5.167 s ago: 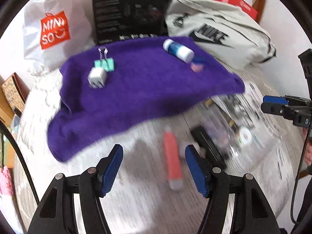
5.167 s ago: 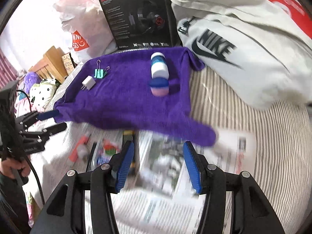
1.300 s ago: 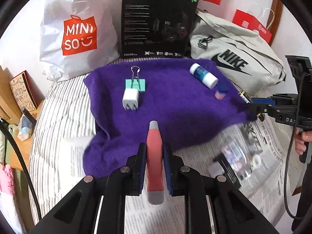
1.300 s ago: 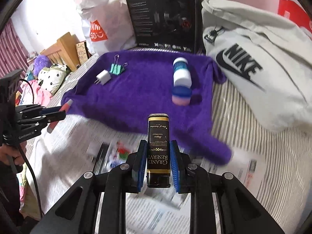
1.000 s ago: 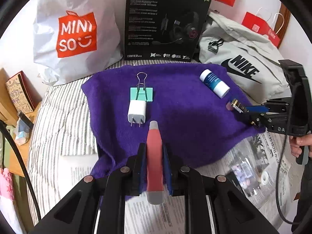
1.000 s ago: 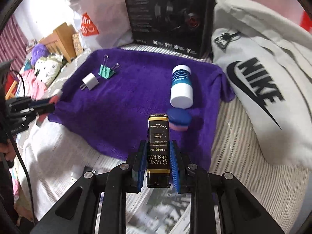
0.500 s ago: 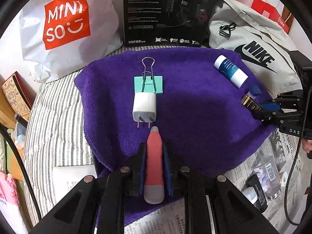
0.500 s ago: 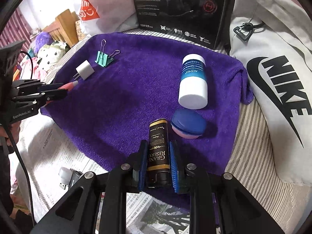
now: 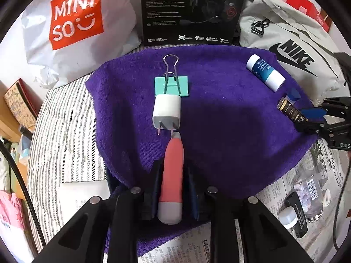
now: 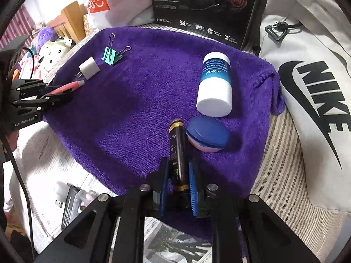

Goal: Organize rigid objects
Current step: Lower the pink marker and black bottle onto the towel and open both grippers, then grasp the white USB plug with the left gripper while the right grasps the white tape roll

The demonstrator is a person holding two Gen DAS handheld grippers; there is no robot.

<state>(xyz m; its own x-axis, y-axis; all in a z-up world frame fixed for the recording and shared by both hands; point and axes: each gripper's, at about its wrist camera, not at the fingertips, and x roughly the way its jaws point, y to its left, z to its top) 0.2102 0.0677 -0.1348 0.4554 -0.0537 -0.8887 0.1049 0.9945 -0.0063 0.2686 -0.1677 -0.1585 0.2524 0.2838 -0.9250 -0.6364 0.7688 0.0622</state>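
Observation:
A purple towel (image 9: 230,131) bears a teal binder clip (image 9: 171,85), a white plug adapter (image 9: 166,114), a white and blue bottle (image 9: 265,73) and a round blue and pink case (image 10: 207,137). My left gripper (image 9: 174,164) is low over the towel's near edge. Its jaws are opening, and a pink tube (image 9: 172,171) lies between them, its tip just below the adapter's prongs. A thin gap shows beside the tube. My right gripper (image 10: 178,163) is opening too. A black and gold tube (image 10: 178,151) lies on the towel between its pads, next to the round case.
Behind the towel stand a white Miniso bag (image 9: 72,22), a black headset box (image 9: 190,11) and a grey Nike bag (image 9: 291,43). On the newspaper at the near right lie a clear bottle (image 9: 307,188) and a black tube (image 9: 297,212). Striped bedding (image 9: 61,131) lies to the left.
Both grippers have sunk toward the towel with their tubes. The pink tube's tip has reached the adapter. The black tube now lies flat, turned on edge, and both pairs of jaws have parted slightly.

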